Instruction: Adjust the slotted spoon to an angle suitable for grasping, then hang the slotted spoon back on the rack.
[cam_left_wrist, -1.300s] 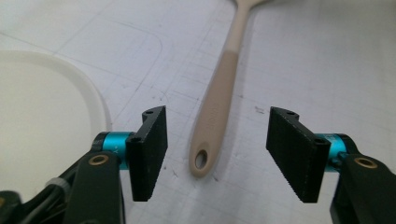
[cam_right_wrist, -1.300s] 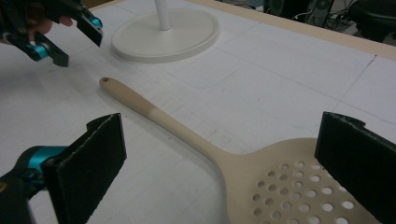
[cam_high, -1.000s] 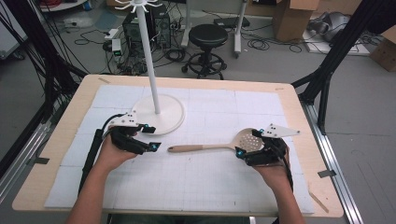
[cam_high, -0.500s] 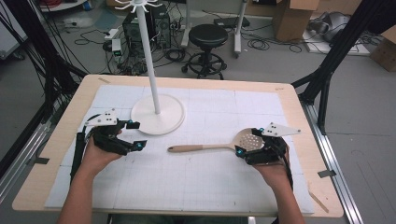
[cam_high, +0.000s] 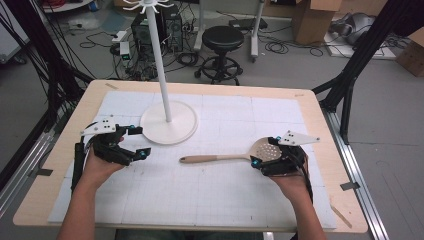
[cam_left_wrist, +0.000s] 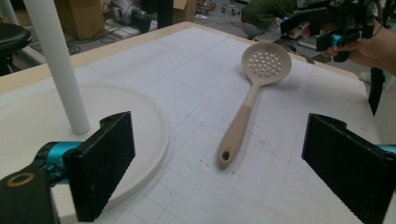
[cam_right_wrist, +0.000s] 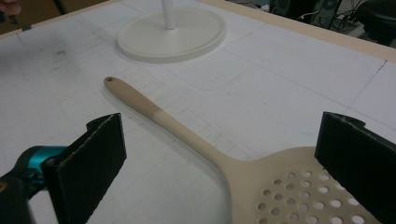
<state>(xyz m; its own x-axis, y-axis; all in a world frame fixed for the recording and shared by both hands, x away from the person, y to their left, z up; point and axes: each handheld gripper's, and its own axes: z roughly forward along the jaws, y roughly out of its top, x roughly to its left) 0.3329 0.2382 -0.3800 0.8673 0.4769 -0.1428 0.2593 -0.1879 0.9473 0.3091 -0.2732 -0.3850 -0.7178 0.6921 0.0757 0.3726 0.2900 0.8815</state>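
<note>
While both pairs of tongs stand spread and empty, the beige slotted spoon with its perforated round bowl (cam_high: 235, 156) lies flat on the white gridded mat (cam_high: 225, 195) that covers the wooden counter (cam_high: 320, 125), toward the counter's right edge. Its handle runs leftward toward the middle, and the small hanging hole at the handle's end shows in the left gripper view (cam_left_wrist: 225, 155). The right tongs (cam_high: 260, 159) sit just at the spoon's bowl, their pads wide apart on either side of it (the right gripper view looks straight down the handle), which reads as a line-up for a grip near the neck. The left tongs (cam_high: 137, 141) hover near the counter's left edge, close beside the round base of the tall white hook stand (cam_high: 169, 122), apart from the spoon. That stand rises near the counter's far edge with small hooks at its top, so the likely aim is to hang the spoon by its hole. The left tongs, I judge, wait there to steady the base or take the handle end.
</note>
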